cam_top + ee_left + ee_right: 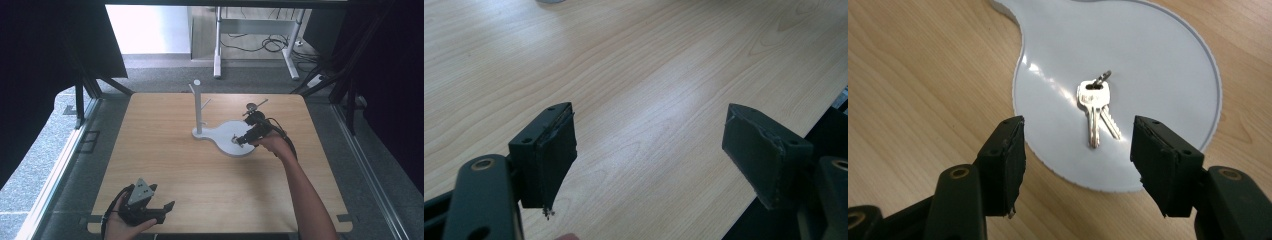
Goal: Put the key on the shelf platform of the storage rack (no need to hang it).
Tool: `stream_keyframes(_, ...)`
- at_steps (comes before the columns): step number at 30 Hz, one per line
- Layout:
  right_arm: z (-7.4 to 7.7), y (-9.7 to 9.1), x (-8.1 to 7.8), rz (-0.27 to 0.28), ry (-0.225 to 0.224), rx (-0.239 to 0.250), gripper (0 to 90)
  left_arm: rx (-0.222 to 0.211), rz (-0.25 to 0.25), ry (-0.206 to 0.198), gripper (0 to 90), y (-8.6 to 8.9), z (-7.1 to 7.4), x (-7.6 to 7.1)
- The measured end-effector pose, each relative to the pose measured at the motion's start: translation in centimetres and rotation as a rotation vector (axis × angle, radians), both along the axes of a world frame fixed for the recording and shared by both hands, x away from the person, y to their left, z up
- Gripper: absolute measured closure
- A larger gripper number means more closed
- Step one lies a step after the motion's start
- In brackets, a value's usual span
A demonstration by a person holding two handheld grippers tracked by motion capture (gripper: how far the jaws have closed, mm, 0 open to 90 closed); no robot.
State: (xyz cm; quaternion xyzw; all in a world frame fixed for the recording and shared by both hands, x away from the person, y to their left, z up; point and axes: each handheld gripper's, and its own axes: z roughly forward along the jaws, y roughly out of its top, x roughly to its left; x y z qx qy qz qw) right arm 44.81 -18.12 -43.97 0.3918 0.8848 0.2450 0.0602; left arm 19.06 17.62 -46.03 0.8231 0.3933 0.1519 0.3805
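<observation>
A white stand (225, 131) rests on the wooden table, with an upright post (198, 107) bearing short pegs and a round dish at its right end. Two silver keys on a small ring (1095, 107) lie flat on that dish (1148, 60); in the high view the keys (234, 140) are a small speck. My right gripper (1079, 124) hovers just above and short of the keys, open, with nothing between the pads. The same gripper (241, 140) reaches in over the dish's right side. My left gripper (166, 210) sits near the table's front left edge, open and empty (650, 110).
The table's front edge (215, 231) runs just behind the left hand. Bare wood (649, 60) lies under the left gripper. Beyond the far edge stand white desk legs (218, 45) with loose cables on the floor, and dark curtains (45, 60) flank both sides.
</observation>
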Motion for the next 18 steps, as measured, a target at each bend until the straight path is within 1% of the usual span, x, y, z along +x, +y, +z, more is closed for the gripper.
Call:
stream_keyframes(6,0.0,-1.7,-2.1,0.009,-0.029,0.028,39.1,0.001,0.007,-0.003,22.1,0.1,0.1,-0.1)
stream_keyframes(9,-0.1,-2.8,-3.4,0.003,-0.042,0.042,39.1,0.001,0.010,-0.005,22.1,0.2,0.2,-0.1)
stream_keyframes(10,-0.2,-3.2,-3.8,-0.002,-0.045,0.050,39.1,0.001,0.010,-0.005,22.1,0.2,0.2,-0.1)
stream_keyframes(13,-0.7,-4.5,-5.2,-0.011,-0.047,0.047,39.0,0.002,0.013,-0.004,22.1,0.2,0.2,-0.1)
stream_keyframes(16,-1.1,-5.7,-6.6,-0.021,-0.051,0.055,39.0,0.006,0.009,-0.005,22.1,0.1,0.1,-0.1)
stream_keyframes(18,-1.5,-6.8,-7.7,-0.027,-0.061,0.069,38.9,0.012,0.007,-0.003,22.1,0.0,0.1,0.0)
